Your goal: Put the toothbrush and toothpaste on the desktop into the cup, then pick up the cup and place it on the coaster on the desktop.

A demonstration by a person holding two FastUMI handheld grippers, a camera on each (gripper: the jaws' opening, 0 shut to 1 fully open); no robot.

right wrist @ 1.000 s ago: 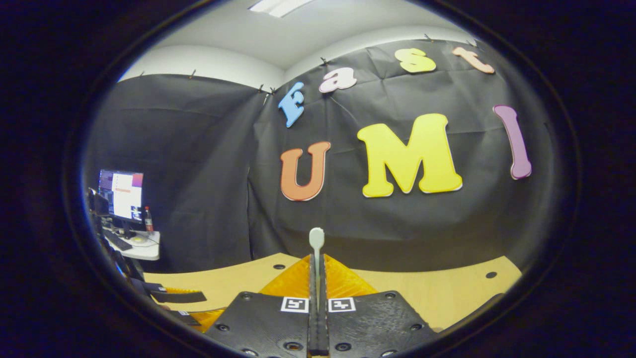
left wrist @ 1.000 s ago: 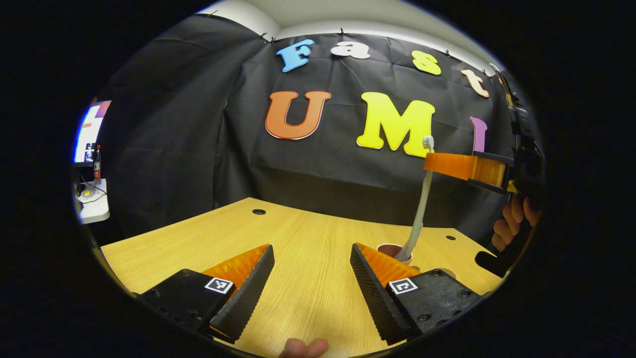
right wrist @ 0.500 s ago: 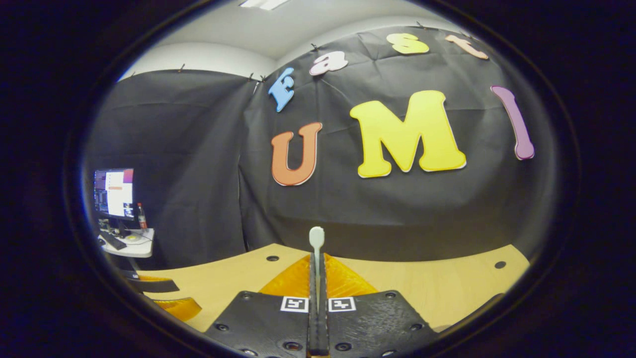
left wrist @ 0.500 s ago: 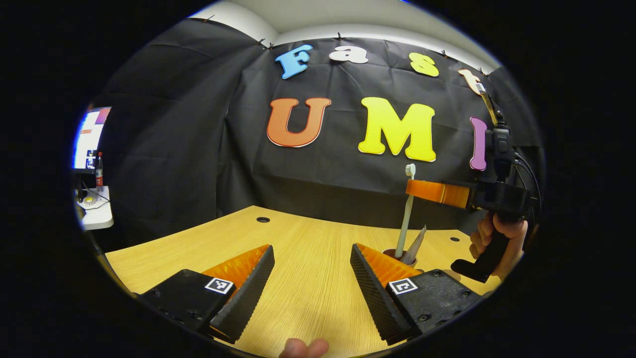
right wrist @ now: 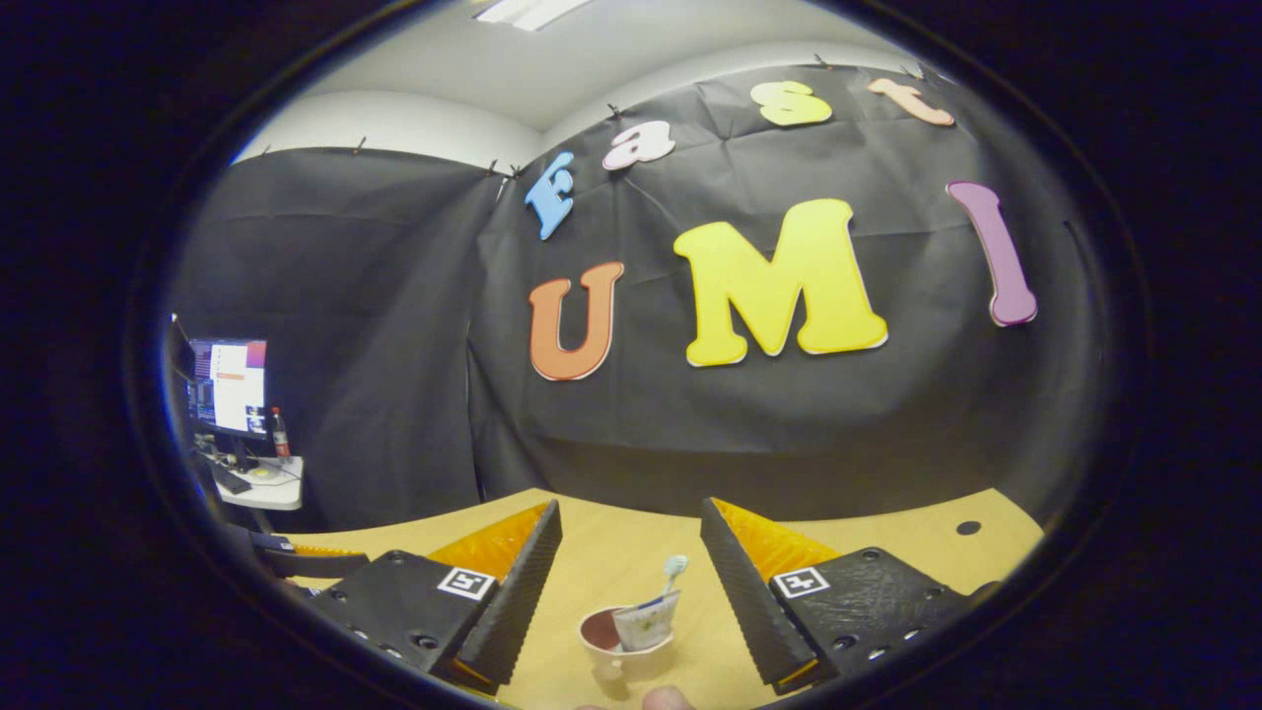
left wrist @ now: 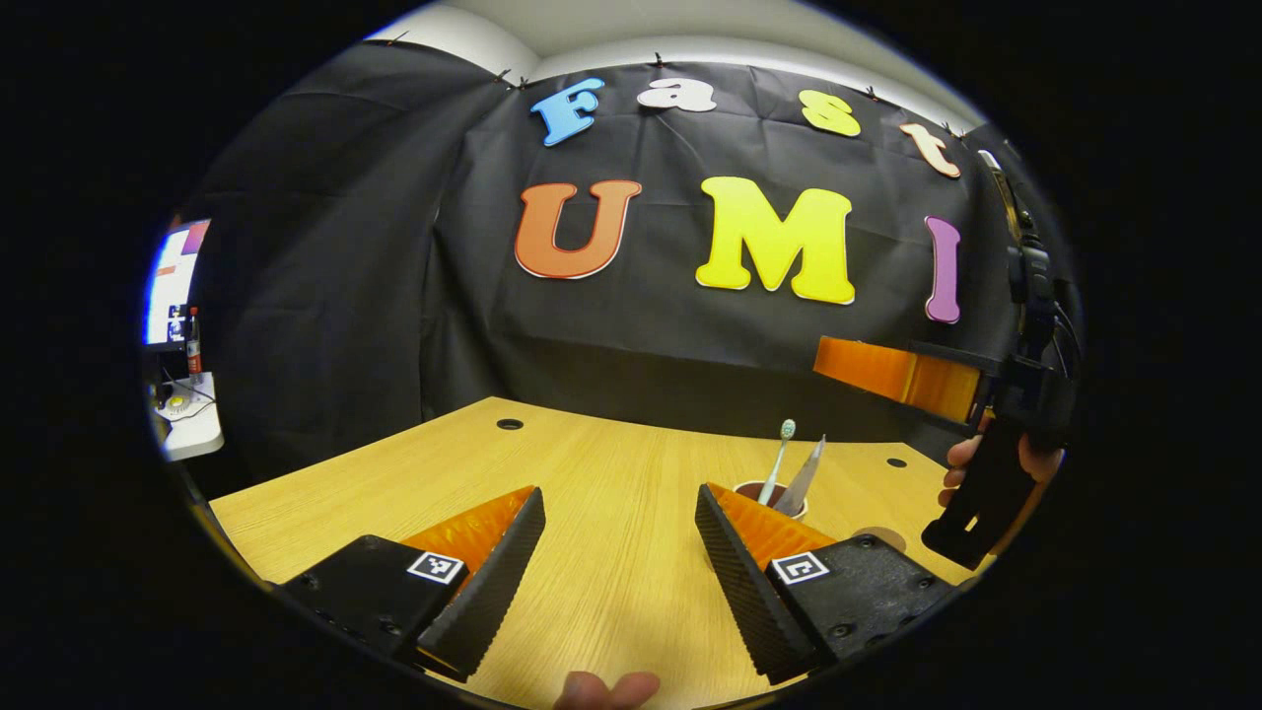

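- From the left gripper view I see my left gripper (left wrist: 616, 552) low over the wooden desktop (left wrist: 611, 493), its jaws spread wide with nothing but bare wood between them.
- The cup (left wrist: 770, 492) stands on the desktop just past the tip of the left gripper's right-hand finger, which hides part of its base.
- The toothbrush (left wrist: 779, 458) is in the cup, bristle end up, leaning a little to the right.
- The toothpaste (left wrist: 804, 474) is in the cup too, beside the toothbrush on its right, its flat end pointing up and leaning right.
- To the right of the cup, a round brownish coaster (left wrist: 886, 538) lies flat on the desktop; part of it is hidden behind the left gripper's body. The cup is near it but not on it.
- In the same view the right gripper (left wrist: 892, 370) is up above and to the right of the cup, well clear of the toothbrush, with a hand (left wrist: 996, 463) on its handle. From this side I cannot tell how its jaws stand.
- The right gripper view settles that: the right gripper (right wrist: 629, 577) has its jaws open wide and holds nothing.
- Looking down between those open fingers, I see the cup (right wrist: 623, 643) below on the desktop (right wrist: 887, 552), pale outside and dark reddish inside, with the toothbrush (right wrist: 666, 580) and the toothpaste (right wrist: 646, 621) poking out of it.
- At the far left of that view, part of the left gripper (right wrist: 315, 562) lies low over the desktop.
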